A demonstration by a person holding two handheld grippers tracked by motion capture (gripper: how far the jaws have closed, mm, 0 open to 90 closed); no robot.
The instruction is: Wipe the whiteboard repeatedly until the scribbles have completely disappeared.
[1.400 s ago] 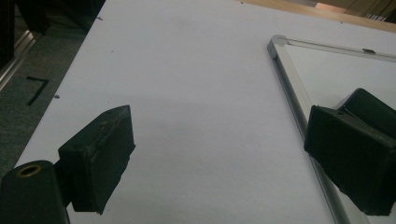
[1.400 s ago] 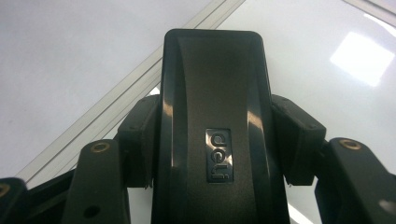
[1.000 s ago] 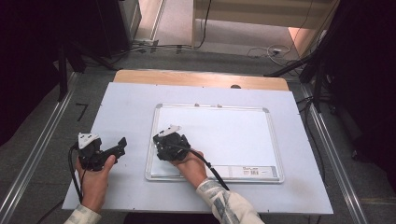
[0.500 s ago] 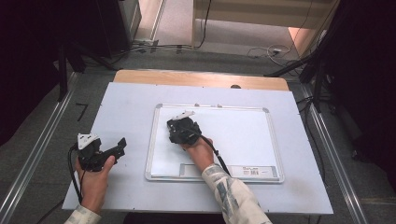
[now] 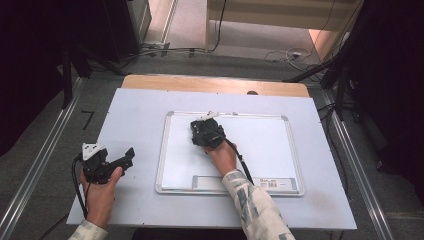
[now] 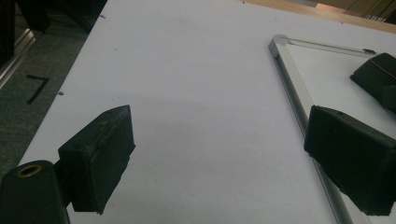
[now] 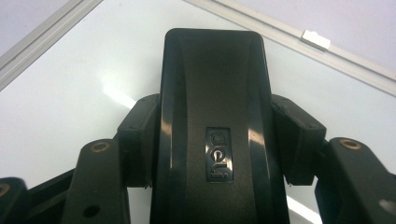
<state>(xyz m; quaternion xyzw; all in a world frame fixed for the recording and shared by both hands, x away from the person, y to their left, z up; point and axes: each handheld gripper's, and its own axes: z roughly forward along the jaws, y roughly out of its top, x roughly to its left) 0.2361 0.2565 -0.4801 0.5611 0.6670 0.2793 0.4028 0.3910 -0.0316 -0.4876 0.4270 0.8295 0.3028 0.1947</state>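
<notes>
A whiteboard (image 5: 260, 150) lies at the centre of the worktop (image 5: 135, 110). Over the board's upper left part sits the right gripper (image 5: 202, 131), clamped on an eraser (image 7: 215, 116). The left gripper (image 5: 127, 157) is at the frame's lower left, beside the board's left edge.

The whiteboard (image 5: 260, 145) has a glossy white face that throws back glare, framed in a smooth, silvery, metal-looking rim. The eraser (image 7: 215, 126) clamped in the right tool (image 5: 204, 131) is glossy black plastic with a raised shiny logo. The left tool (image 6: 233, 163) wears matt black, rubbery-looking pads (image 6: 100, 156), slightly rough. The worktop (image 5: 135, 115) is a matt pale sheet over a smooth wooden board showing along its far edge
</notes>
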